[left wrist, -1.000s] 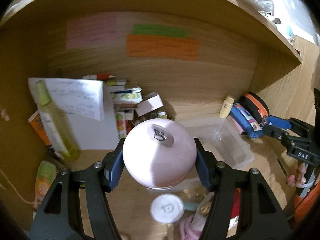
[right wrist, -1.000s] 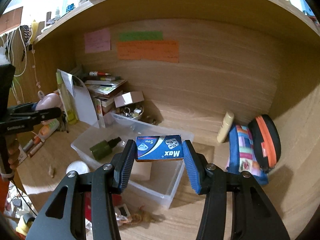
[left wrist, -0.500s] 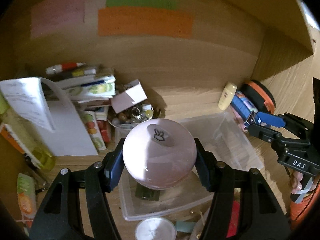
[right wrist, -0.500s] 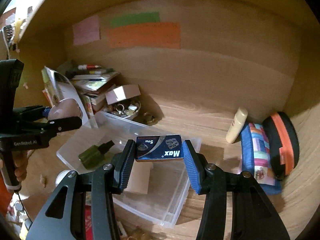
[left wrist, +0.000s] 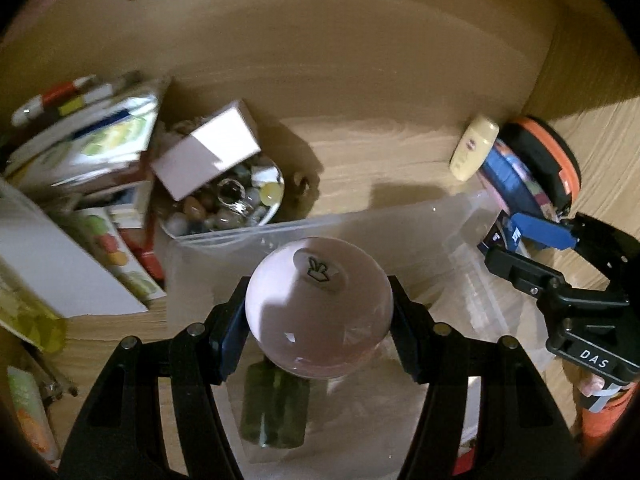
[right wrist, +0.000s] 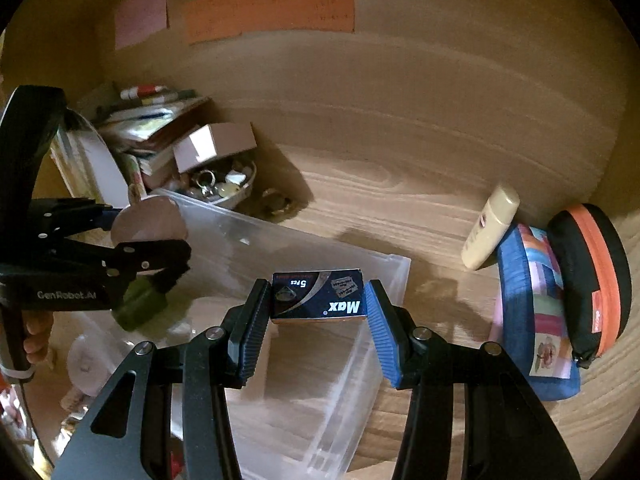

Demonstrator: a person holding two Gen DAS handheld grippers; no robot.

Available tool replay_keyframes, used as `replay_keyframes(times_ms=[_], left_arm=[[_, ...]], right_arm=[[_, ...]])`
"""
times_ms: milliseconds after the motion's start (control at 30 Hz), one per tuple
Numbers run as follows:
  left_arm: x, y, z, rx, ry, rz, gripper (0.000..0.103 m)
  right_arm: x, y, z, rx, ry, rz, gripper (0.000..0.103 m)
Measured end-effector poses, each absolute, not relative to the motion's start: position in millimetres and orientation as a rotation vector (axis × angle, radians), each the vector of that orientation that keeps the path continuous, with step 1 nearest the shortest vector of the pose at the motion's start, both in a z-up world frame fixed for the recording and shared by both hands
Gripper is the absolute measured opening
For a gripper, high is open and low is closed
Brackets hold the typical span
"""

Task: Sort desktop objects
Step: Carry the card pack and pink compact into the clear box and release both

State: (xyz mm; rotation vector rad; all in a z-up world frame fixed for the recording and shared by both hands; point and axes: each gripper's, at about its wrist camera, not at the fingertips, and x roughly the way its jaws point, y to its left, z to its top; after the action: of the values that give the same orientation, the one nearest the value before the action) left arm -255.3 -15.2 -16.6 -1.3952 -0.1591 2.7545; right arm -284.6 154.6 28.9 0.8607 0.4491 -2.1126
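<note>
Your left gripper (left wrist: 318, 320) had its fingers clamped on the round pink plastic ball (left wrist: 318, 308), hanging over the clear plastic bin (left wrist: 404, 220) above a dark green bottle (left wrist: 274, 414). Your right gripper (right wrist: 316, 320) pinched the dark blue "Max" cardboard box (right wrist: 318, 298) over the bin's right rim (right wrist: 394, 270), bare wooden desk (right wrist: 400, 200) beyond.

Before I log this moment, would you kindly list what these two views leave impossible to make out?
- Green bottle in the clear bin: left wrist view, its top is hidden by the pink ball held in the left tongs.
- Sticky notes: right wrist view, writing too small.
- Book stack: left wrist view, motion-blurred.
- Small print on the Max box in the right tongs: too small.
</note>
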Motion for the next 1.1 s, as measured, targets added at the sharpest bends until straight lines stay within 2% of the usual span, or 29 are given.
replay_keyframes(times_ms=[400, 833, 1100], left_arm=[[-273.7, -0.1, -42.8, -1.521, -0.088, 2.682, 0.063], [-284.7, -7.9, -59.1, -1.636, -0.177, 2.579, 0.063], [-282.0, -3.0, -56.5, -1.636, -0.129, 2.595, 0.063]], right_arm=[[-290.5, 132.6, 12.1, 0.869, 0.589, -2.082, 0.044], [-292.3, 117.4, 0.6, 0.909, 0.688, -2.049, 0.045], [-291.2, 114.1, -0.5, 0.910, 0.738, -2.067, 0.045]])
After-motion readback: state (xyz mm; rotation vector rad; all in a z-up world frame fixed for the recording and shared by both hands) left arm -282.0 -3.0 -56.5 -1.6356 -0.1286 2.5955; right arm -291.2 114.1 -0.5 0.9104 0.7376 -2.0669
